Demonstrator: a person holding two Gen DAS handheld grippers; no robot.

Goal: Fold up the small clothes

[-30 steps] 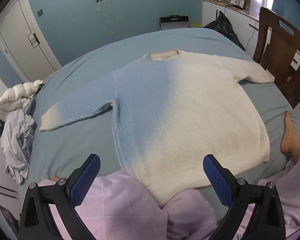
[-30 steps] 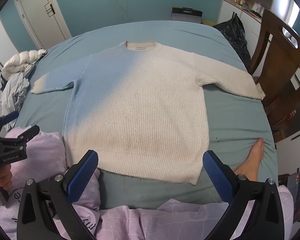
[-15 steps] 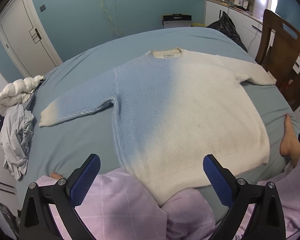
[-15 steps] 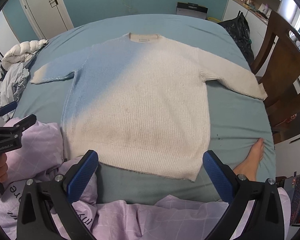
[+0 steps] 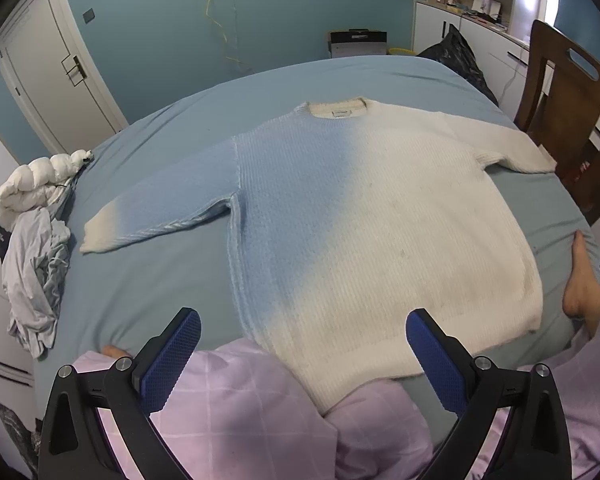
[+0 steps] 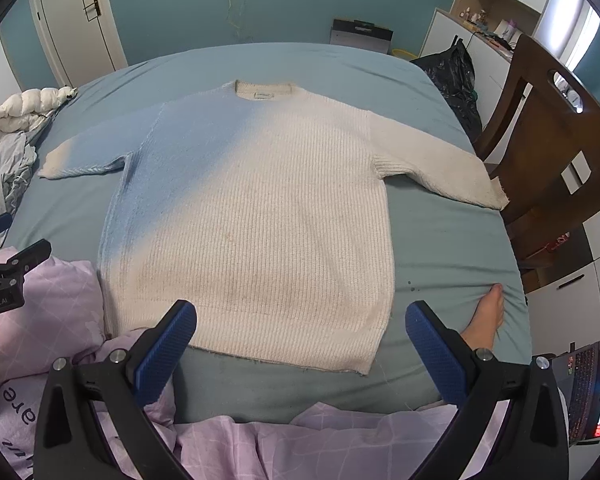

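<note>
A cream knit sweater (image 5: 364, 216) (image 6: 256, 216) lies flat on the blue bed, collar at the far end, both sleeves spread sideways. Its left half looks blue in shadow. My left gripper (image 5: 302, 354) hovers open above the near hem, over a pink-clad knee, with nothing between its blue pads. Also open and empty, my right gripper (image 6: 300, 344) hangs just short of the hem's right part. The left gripper's body (image 6: 4, 276) shows at the left edge of the right wrist view.
A pile of clothes and a white puffy jacket (image 5: 32, 216) lies at the bed's left edge. A brown wooden chair (image 6: 556, 152) stands by the right side. A person's bare foot (image 6: 484, 316) rests on the bed near the hem. A laptop (image 6: 588, 392) sits at lower right.
Both grippers stayed open and drifted slightly, so the sweater sits a little differently in each view. The sweater itself has not moved.
</note>
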